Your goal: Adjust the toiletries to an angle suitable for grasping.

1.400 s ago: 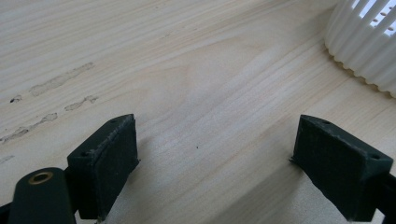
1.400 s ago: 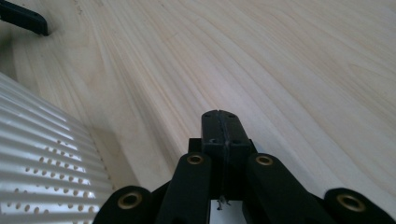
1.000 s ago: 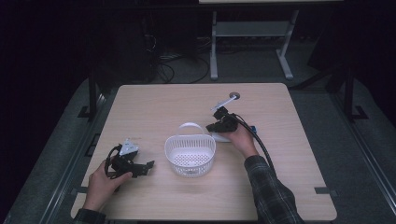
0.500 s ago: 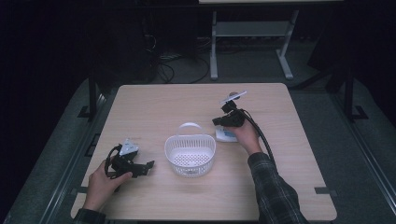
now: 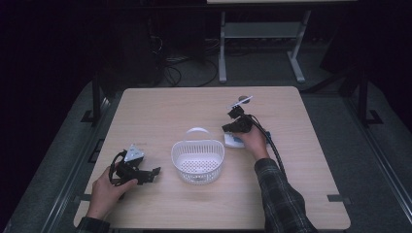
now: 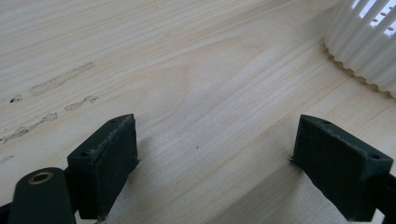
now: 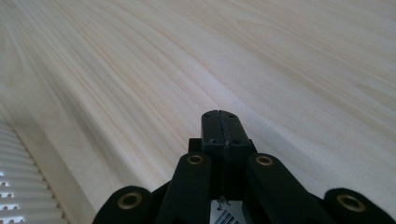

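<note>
Pale wooden table [image 5: 160, 109] carries a white slotted plastic basket [image 5: 197, 160] with a hoop handle at its middle. Just to the basket's right lies a small white packet [image 5: 232, 141], touching the person's right hand. That hand holds the right gripper [image 7: 220, 122], whose black jaws are pressed flat together with nothing between their tips; a barcoded label shows below them, near the camera. Well to the basket's left, the left gripper [image 6: 215, 149] rests low over bare wood, its jaws spread wide and empty, the basket's ribbed wall just beyond them.
</note>
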Available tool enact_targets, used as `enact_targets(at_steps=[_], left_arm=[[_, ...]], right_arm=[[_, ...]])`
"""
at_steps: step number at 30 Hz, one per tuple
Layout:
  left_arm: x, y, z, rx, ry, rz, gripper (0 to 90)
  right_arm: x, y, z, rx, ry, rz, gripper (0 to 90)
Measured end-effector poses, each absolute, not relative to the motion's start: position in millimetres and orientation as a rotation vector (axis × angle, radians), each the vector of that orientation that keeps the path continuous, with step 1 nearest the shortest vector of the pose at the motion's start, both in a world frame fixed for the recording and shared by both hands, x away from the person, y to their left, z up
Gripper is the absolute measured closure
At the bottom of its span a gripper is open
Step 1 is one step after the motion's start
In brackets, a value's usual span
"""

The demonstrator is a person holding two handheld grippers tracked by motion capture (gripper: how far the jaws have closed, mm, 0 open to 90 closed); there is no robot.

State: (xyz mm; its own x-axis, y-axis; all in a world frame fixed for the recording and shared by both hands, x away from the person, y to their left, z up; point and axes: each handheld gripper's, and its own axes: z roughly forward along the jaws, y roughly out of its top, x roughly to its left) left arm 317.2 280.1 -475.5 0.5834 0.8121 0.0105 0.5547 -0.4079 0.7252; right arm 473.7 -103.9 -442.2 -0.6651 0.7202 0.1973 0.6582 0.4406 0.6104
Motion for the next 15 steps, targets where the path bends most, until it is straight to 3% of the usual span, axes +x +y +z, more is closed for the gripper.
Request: enact_targets(at_steps=[15], left_arm=[[317.2, 280.1, -475.4, 2.122, 1.082, 0.478, 13.0]], right_arm=[[468.8, -100.6, -442.7, 1.228, 2.618, 1.008, 89.8]])
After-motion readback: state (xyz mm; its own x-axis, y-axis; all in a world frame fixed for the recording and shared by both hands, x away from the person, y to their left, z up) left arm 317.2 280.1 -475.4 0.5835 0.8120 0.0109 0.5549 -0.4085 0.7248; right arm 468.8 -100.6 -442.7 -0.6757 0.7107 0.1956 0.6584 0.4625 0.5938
